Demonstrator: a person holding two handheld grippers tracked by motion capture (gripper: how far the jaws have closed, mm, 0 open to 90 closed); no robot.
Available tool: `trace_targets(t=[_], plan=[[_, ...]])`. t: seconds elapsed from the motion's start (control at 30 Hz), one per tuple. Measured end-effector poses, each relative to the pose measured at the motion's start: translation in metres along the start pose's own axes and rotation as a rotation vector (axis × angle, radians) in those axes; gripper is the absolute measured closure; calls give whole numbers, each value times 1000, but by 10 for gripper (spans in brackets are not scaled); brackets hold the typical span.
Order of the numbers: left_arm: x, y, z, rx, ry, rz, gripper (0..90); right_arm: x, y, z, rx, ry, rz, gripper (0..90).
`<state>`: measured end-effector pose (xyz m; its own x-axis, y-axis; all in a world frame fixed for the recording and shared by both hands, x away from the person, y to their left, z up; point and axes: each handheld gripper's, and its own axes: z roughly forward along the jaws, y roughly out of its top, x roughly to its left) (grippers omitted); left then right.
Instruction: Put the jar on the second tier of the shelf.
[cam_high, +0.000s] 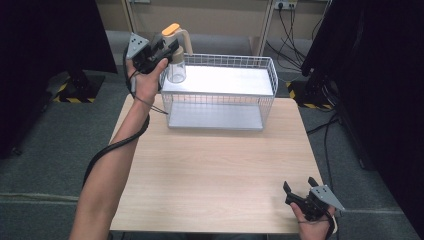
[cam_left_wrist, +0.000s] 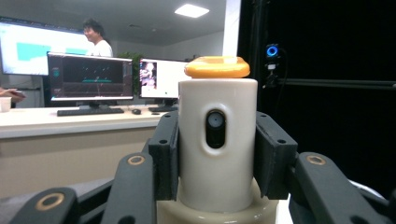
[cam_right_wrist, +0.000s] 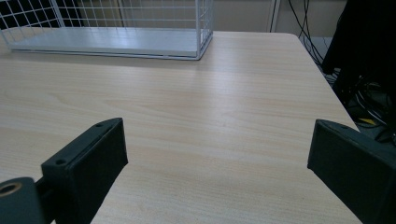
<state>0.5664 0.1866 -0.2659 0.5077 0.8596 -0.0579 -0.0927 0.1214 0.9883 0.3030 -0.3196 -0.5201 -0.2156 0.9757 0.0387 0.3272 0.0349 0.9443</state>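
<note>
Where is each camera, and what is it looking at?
High view: above the person's side, looking down at the table; both forearms and grippers show.
Left gripper view: on the left gripper, facing the cream dispenser.
Right gripper view: on the right gripper, facing across the table.
High and right gripper views share the wire basket.

black jaws — brass-ringed screws, bare forearms

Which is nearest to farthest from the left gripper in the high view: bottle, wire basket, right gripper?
1. Bottle: clamped in the left gripper, above the basket's left corner.
2. Wire basket: just right of it, at the table's far edge.
3. Right gripper: near right corner, open.
</note>
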Motion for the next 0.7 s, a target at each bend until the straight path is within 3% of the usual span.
trace_targets(t=[0.37,0.7], plan=[[13,-18,16,30,30,1,572,0,0,0,2,6,0,48],[16,-36,24,65,40,12,571,0,0,0,0,10,0,48]])
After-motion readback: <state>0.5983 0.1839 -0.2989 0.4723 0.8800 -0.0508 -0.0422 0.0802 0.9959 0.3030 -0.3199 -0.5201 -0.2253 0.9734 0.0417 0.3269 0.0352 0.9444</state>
